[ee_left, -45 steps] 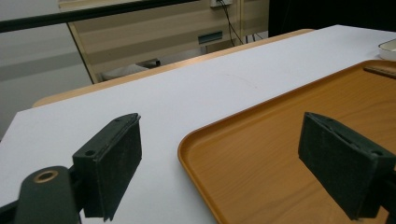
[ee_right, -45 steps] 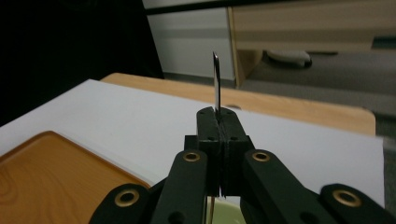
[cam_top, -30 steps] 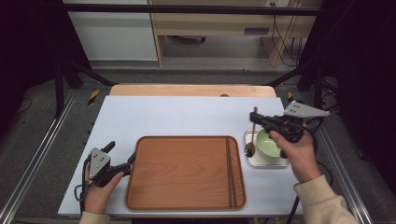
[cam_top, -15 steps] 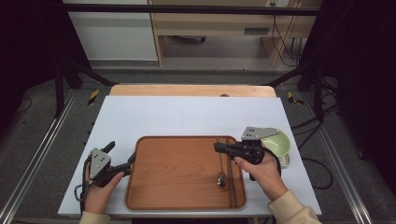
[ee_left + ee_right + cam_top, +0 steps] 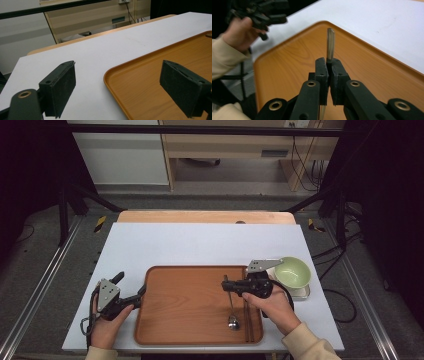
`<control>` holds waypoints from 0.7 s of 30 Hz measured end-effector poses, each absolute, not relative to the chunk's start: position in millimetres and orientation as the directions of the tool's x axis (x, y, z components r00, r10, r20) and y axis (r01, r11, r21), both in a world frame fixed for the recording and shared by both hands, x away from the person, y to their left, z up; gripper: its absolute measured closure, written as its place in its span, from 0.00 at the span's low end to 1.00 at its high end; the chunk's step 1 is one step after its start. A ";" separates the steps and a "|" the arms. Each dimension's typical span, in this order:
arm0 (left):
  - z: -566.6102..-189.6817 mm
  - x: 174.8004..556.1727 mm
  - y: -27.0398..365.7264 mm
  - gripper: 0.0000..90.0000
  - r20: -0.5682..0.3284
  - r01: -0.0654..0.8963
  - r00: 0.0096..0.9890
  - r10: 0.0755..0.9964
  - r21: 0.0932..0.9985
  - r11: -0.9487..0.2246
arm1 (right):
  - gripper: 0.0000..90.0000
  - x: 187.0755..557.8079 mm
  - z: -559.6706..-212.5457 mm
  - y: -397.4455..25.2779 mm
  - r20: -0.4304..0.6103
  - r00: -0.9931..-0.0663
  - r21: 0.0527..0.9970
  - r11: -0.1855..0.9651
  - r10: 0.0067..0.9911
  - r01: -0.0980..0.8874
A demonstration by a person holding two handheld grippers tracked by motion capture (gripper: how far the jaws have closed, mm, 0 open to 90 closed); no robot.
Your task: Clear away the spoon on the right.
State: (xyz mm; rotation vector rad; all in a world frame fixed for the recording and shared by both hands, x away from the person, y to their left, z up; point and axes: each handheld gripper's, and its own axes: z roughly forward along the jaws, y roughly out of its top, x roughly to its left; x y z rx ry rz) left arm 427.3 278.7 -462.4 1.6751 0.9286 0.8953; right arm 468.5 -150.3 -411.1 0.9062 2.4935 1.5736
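High view. Desk (image 5: pixel 200 242): white top, with a wooden strip along its far edge. Wooden tray (image 5: pixel 190 305): rounded corners, raised rim, set at the middle of the desk's near edge. Spoon (image 5: pixel 231 307): metal, slim straight handle, small rounded bowl resting on the tray near its near right corner, handle rising towards the far edge. Right hand-held gripper (image 5: pixel 226 286): over the right part of the tray, clenched on the upper part of the spoon handle, a grey plate on top. Green bowl (image 5: pixel 292 272): pale green, round, standing on a small white tray (image 5: pixel 305 292) at the desk's right edge, just beside the wooden tray. Left hand-held gripper (image 5: pixel 131 288): held low at the near left corner of the desk, jaws spread, one tip at the wooden tray's left rim.

Left gripper view. Left hand-held gripper (image 5: pixel 130 87): two black padded jaws wide apart, nothing between them. Wooden tray (image 5: pixel 155 75): its rounded corner lies between the jaws. Desk (image 5: pixel 100 55): bare white surface beyond.

Right gripper view. Right hand-held gripper (image 5: pixel 329 75): jaws closed together on the spoon (image 5: pixel 330 47), whose flat grey handle end stands up above the pads, shiny and narrow. Wooden tray (image 5: pixel 294 65): beneath, grain visible. Left hand-held gripper (image 5: pixel 265 17): far off at the upper left, blurred.
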 end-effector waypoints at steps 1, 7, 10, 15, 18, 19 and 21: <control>-462.4 427.3 278.8 0.14 0.133 0.166 0.435 0.890 0.960 -0.224 | 0.95 469.4 -411.7 -150.3 0.243 -0.818 0.837 0.313 0.521 0.448; -462.8 427.7 278.4 0.15 0.136 0.167 0.438 0.889 0.959 -0.229 | 0.91 476.2 -416.4 -150.5 0.226 -0.782 0.805 0.340 0.581 0.485; -462.9 427.7 278.3 0.15 0.138 0.166 0.438 0.888 0.959 -0.231 | 0.89 478.4 -418.6 -149.9 0.205 -0.761 0.794 0.351 0.615 0.497; -462.7 427.4 278.1 0.15 0.143 0.165 0.438 0.887 0.958 -0.236 | 0.87 483.6 -423.7 -149.9 0.214 -0.734 0.765 0.357 0.645 0.536; -462.8 427.5 277.8 0.15 0.147 0.165 0.440 0.886 0.957 -0.241 | 0.85 485.8 -425.7 -149.7 0.211 -0.719 0.751 0.361 0.662 0.553; -462.8 427.4 277.6 0.15 0.149 0.164 0.440 0.886 0.956 -0.242 | 0.84 486.5 -426.2 -149.6 0.207 -0.715 0.749 0.362 0.668 0.555; -462.7 427.4 277.3 0.15 0.152 0.163 0.441 0.885 0.956 -0.245 | 0.83 487.3 -426.7 -149.4 0.202 -0.712 0.745 0.367 0.672 0.558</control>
